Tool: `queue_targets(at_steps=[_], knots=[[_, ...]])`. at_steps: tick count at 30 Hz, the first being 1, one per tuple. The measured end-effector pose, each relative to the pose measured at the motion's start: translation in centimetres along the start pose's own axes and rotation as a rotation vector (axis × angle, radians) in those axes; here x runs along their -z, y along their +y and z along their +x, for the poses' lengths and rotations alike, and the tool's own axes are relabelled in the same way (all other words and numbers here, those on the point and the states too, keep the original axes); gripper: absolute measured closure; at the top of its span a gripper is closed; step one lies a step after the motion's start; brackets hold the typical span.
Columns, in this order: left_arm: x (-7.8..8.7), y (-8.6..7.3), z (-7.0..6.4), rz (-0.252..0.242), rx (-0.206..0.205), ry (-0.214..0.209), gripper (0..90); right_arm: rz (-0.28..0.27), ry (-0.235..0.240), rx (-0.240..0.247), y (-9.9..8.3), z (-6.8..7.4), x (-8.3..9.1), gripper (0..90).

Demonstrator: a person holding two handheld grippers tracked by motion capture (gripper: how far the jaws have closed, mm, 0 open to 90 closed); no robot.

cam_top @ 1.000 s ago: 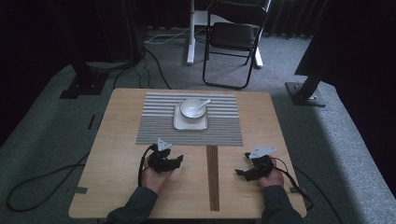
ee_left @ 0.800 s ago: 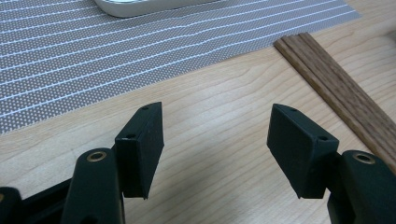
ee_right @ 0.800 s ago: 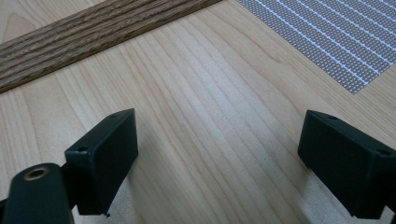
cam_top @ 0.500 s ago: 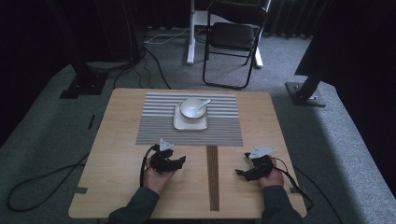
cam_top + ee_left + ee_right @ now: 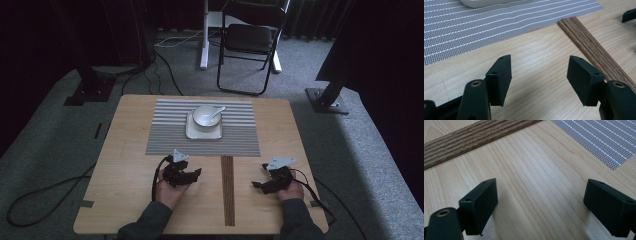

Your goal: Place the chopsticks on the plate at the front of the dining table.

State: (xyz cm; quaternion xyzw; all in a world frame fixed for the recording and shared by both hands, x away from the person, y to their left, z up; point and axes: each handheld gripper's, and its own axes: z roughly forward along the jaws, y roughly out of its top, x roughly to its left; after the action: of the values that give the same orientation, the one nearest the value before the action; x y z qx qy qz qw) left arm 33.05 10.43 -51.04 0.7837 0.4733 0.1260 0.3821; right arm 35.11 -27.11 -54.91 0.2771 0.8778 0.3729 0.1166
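progress: nothing gripped yet | left claw and right claw spread, parked at table near edge | bowl untouched at far side

table — light wood | striped mat at far middle | dark wood strip — near edge
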Motion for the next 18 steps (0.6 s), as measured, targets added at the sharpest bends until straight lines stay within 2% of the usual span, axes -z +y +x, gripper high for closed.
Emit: queue_targets(at_steps=[18], knots=[[0.06, -0.06, -0.99, 0.016, 0.013, -0.006, 37.0, 0.0, 0.0, 0.0, 0.0, 0.0, 0.0, 11.6]])
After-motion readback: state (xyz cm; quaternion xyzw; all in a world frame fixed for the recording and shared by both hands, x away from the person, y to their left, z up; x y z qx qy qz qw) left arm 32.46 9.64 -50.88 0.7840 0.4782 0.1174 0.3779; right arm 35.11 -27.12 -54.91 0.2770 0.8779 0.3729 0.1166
